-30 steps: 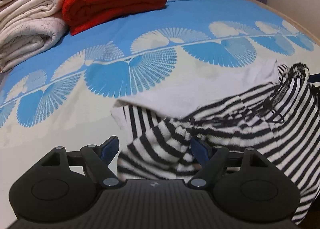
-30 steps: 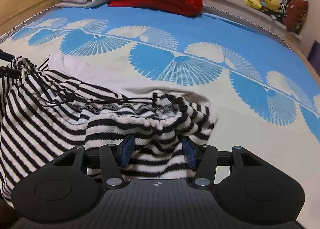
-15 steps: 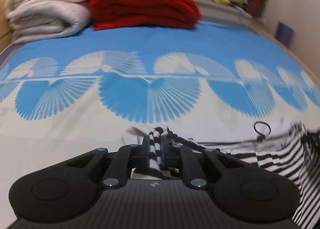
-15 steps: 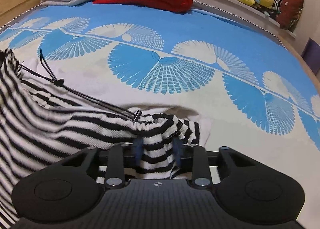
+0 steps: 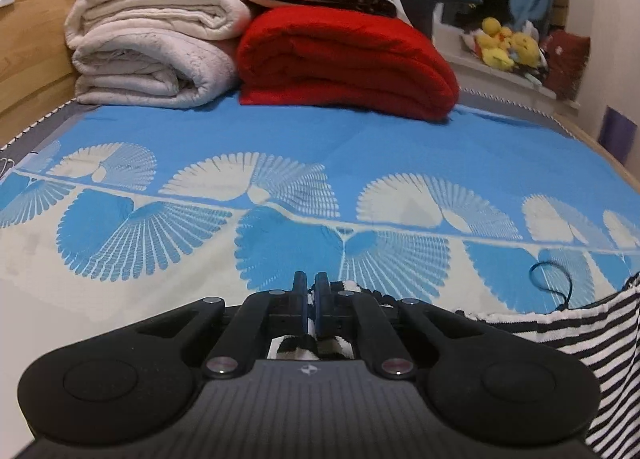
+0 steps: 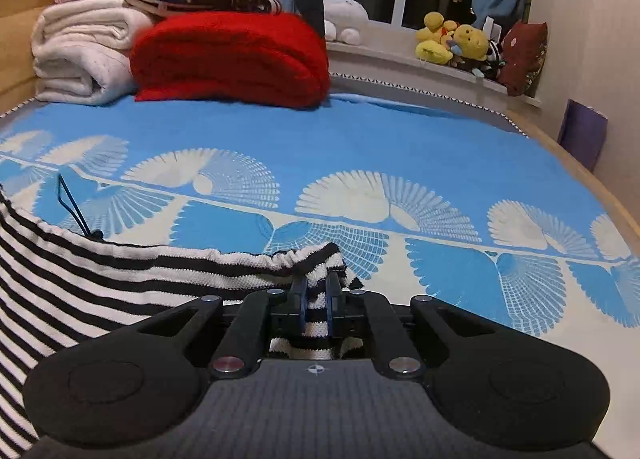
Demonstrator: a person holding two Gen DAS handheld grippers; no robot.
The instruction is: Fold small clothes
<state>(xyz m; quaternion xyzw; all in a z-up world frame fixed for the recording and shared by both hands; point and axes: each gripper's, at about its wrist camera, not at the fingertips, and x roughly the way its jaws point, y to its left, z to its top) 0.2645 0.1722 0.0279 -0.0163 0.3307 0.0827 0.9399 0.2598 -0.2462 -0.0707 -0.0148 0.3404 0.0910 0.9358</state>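
A black-and-white striped garment (image 5: 580,323) with a dark drawstring (image 5: 552,279) hangs stretched above the blue-and-white bedspread (image 5: 280,147). My left gripper (image 5: 311,283) is shut on one top corner of it, with a striped fold pinched between the blue pads. In the right wrist view the garment (image 6: 100,271) runs off to the left. My right gripper (image 6: 316,287) is closing on the other top corner, and its pads press the striped fabric. The lower part of the garment is hidden below both grippers.
A folded red blanket (image 5: 344,67) and a stack of folded white blankets (image 5: 148,59) lie at the far end of the bed. Plush toys (image 6: 452,43) sit on the window sill at the right. A wooden bed frame (image 5: 36,19) borders the left side.
Both grippers went from open around the crumpled garment to shut on its top corners. They lifted and spread it, so the fabric now hangs taut between them.
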